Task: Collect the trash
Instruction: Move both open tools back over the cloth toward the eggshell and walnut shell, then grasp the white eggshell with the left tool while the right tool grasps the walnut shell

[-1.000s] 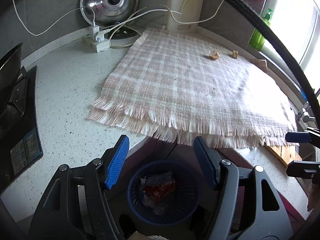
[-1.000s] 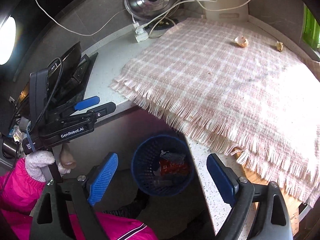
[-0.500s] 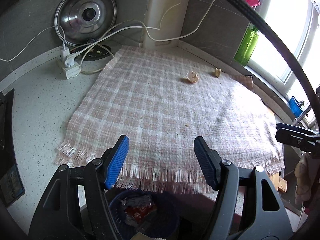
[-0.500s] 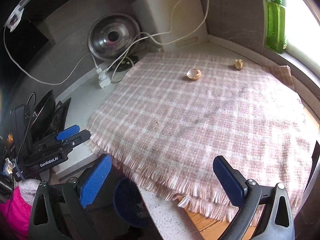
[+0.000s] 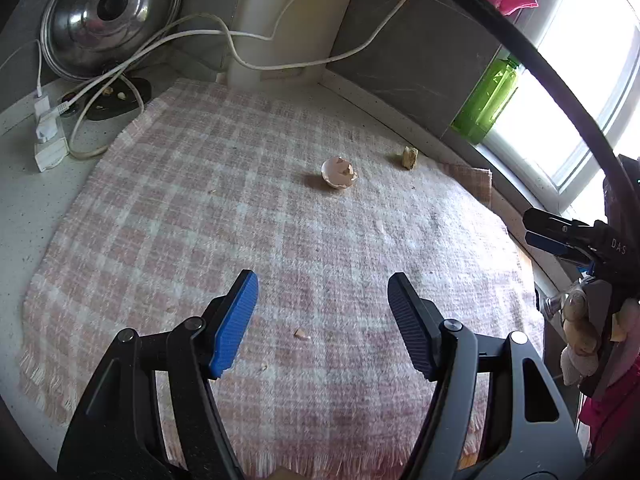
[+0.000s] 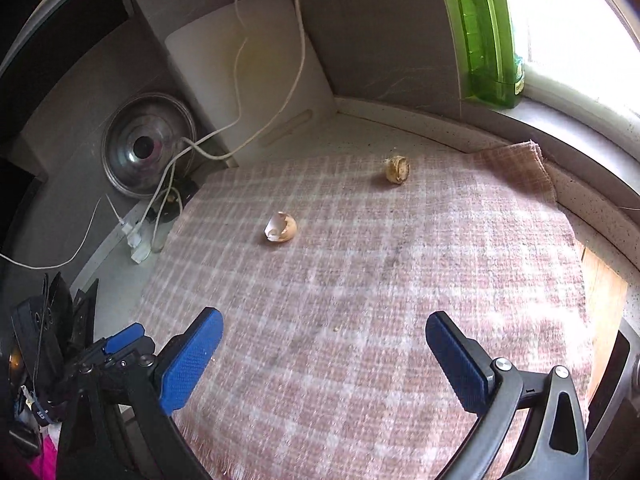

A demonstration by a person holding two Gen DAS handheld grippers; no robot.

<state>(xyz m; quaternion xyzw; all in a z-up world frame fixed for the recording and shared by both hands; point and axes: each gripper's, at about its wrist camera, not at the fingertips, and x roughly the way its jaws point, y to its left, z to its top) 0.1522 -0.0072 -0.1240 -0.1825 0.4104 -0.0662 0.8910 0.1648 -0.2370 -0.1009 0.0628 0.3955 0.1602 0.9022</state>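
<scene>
A broken eggshell lies on the pink checked cloth, far side; it also shows in the right wrist view. A small brown scrap lies beyond it near the wall, and shows in the right wrist view. Small crumbs lie near my left gripper. My left gripper is open and empty above the cloth's near part. My right gripper is open and empty over the cloth, well short of both pieces. The trash basket is out of view.
A steel lid leans on the back wall beside white cables and a power strip. A green bottle stands on the window sill. A white board stands in the corner. A wooden edge shows at right.
Both grippers have moved up from over the blue trash basket and forward over the cloth. The basket has dropped out of view. The eggshell and scrap are closer now.
</scene>
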